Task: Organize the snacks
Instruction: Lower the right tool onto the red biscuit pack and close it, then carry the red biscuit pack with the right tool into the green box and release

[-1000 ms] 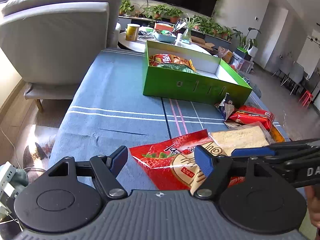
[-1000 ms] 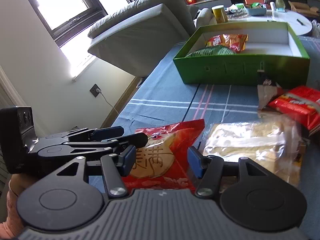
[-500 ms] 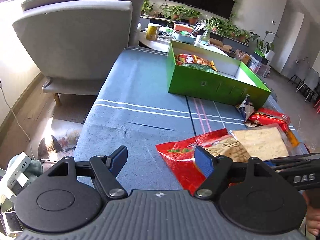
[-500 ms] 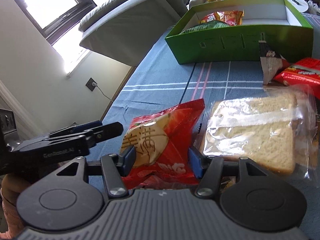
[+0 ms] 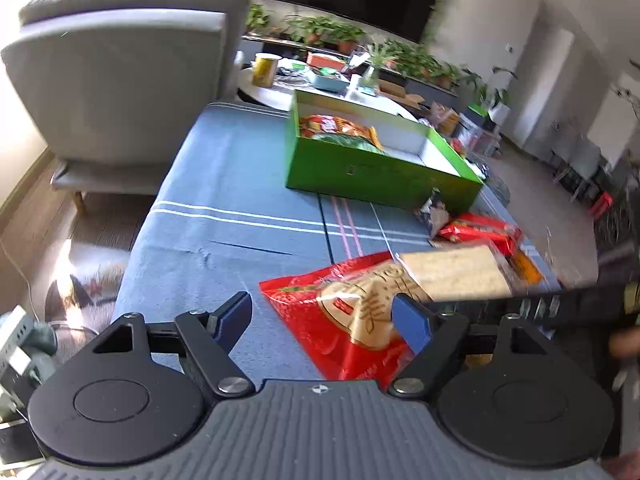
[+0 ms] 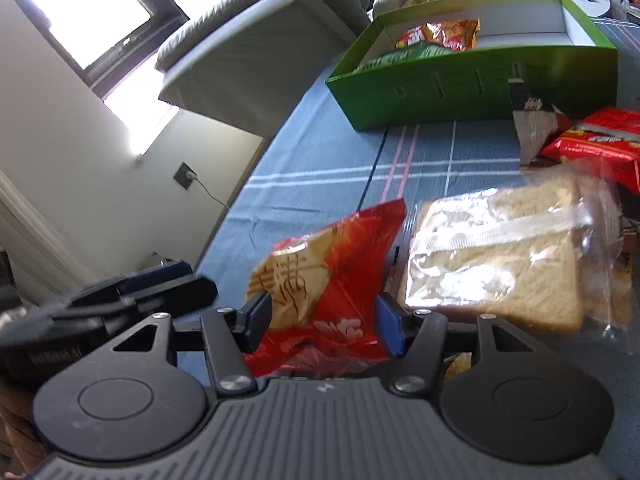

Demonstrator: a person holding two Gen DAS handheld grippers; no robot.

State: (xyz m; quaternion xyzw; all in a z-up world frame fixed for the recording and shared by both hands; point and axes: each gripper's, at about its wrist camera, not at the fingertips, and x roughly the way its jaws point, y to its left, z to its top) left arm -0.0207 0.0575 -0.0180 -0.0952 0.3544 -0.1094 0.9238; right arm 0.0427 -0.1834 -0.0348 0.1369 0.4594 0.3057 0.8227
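Note:
A red snack bag (image 6: 332, 280) with a biscuit picture stands tilted up off the blue cloth, and my right gripper (image 6: 324, 320) is shut on its lower part. In the left wrist view the same red snack bag (image 5: 344, 312) lies ahead of my left gripper (image 5: 322, 320), whose jaws are opening and whose pads do not press on it. The left gripper (image 6: 160, 292) shows at lower left in the right wrist view. The green box (image 5: 380, 176) holds an orange bag (image 6: 444, 34) and a green bag.
A clear bag of bread (image 6: 500, 256) lies right of the red bag, with a red pack (image 6: 600, 140) and a small dark sachet (image 6: 532, 128) beyond it. A grey armchair (image 5: 120, 80) stands left of the table. A round white table (image 5: 280, 92) with clutter sits behind the box.
The right gripper has raised and tilted the red bag off the cloth. The left gripper has drawn back to the left of the bag, and its jaws stand a little wider.

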